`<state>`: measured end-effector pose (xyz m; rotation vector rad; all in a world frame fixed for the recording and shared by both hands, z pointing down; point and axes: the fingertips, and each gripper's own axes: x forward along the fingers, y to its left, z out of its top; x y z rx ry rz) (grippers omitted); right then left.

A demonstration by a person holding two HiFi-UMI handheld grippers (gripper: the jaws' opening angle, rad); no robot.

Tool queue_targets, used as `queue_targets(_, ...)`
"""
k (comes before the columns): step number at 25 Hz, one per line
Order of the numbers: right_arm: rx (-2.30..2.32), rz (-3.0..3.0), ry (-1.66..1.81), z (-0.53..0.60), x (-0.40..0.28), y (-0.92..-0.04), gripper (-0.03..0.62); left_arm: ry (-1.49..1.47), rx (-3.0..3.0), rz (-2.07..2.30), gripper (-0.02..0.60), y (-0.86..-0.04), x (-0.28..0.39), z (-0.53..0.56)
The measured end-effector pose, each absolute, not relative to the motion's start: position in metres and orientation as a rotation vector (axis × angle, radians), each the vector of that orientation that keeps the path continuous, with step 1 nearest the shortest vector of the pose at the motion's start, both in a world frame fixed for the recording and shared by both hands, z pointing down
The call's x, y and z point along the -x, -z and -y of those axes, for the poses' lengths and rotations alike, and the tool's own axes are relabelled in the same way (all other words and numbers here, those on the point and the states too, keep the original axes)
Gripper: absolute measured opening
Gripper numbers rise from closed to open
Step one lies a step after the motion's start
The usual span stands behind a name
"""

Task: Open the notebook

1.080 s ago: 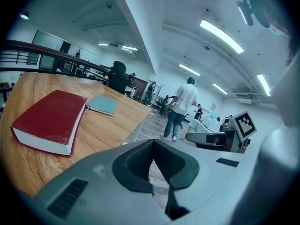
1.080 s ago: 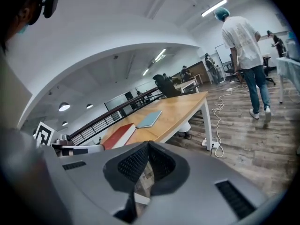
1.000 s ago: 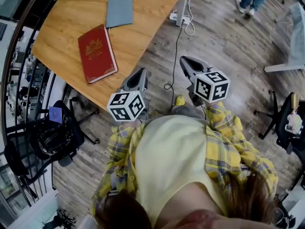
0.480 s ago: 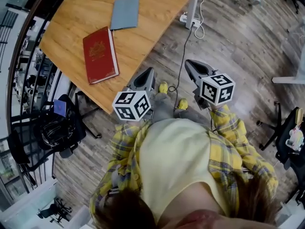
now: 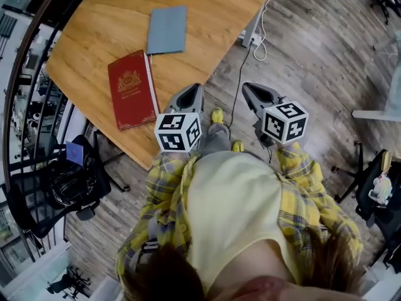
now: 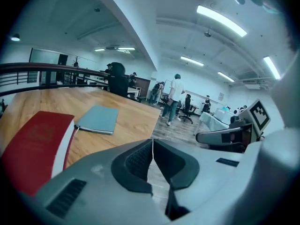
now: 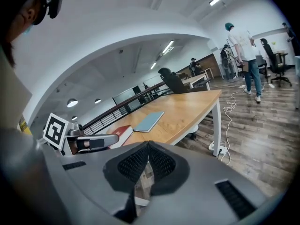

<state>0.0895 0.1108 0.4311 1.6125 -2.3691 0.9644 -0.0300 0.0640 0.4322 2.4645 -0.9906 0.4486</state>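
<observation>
A slim grey-blue notebook (image 5: 167, 30) lies closed on the wooden table (image 5: 94, 36), with a closed red hardback book (image 5: 131, 97) nearer the table's front edge. My left gripper (image 5: 191, 91) is shut and empty, hovering at the table's near edge just right of the red book. My right gripper (image 5: 249, 89) is also shut and empty, held over the floor off the table's corner. In the left gripper view the left gripper (image 6: 152, 142) points past the red book (image 6: 33, 149) and the notebook (image 6: 98, 119). From the right gripper (image 7: 148, 144) the notebook (image 7: 149, 121) shows far off.
A power strip (image 5: 254, 39) with white and black cables lies on the plank floor by the table leg. An office chair with a black bag (image 5: 69, 180) stands left of me, and another chair (image 5: 376, 174) at the right. People (image 6: 176, 95) stand far back.
The person has stepped closer to the table, so the book and notebook sit nearer both grippers. Both grippers stay shut and empty.
</observation>
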Motion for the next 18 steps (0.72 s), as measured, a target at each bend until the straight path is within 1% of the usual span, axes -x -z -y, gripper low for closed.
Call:
queue_targets(9, -1.553, 2.369, -0.934, -0.026, -0.068, -0.432, 0.064, -0.472, -2.458, 1.014, 0.011, -0.437, 0.046, 0.010)
queue_targets(18, -1.551, 2.333, -0.926, 0.025, -0.044, -0.438, 0.064, -0.508, -2.484, 1.002, 0.011, -0.445, 0.060, 0.060)
